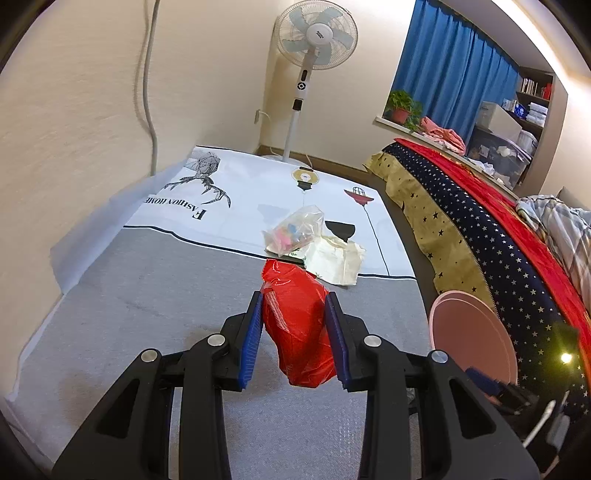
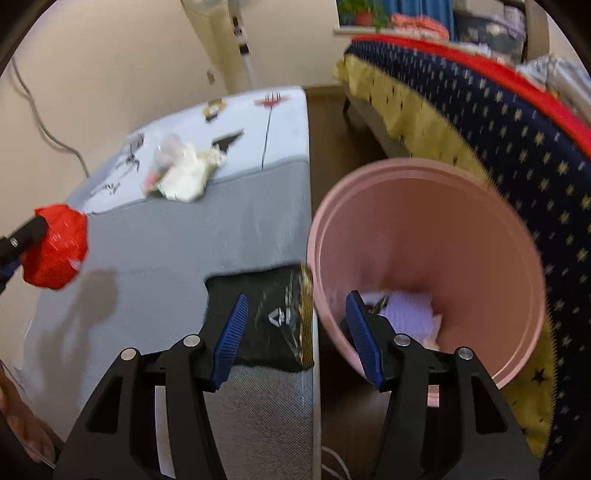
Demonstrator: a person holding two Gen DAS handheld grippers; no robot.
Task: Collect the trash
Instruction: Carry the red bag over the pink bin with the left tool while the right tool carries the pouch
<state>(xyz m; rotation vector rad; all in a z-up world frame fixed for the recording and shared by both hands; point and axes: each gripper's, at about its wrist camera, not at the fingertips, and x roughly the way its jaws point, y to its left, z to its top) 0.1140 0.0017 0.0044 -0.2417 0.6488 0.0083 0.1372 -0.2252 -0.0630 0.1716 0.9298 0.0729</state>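
1. Cream walls (image 1: 92, 110), with a grey cable hanging down.
2. A white standing fan (image 1: 317, 35) in the corner.
3. Blue curtains (image 1: 454, 70) over a window.
4. Star-patterned bedding (image 1: 491, 206) on the right.

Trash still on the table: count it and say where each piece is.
3: black packet at the table edge near the pink bin; clear bag and white wrapper mid-table. Others may be hidden.

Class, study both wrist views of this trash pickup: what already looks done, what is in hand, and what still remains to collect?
Done: the pink bin already holds some lilac and white scraps.
In hand: the left gripper is clamped on a red bag; the right gripper is open, holding nothing, with a black wrapper lying beneath it at the table edge.
Left: the clear bag and white crumpled wrapper farther along the table.
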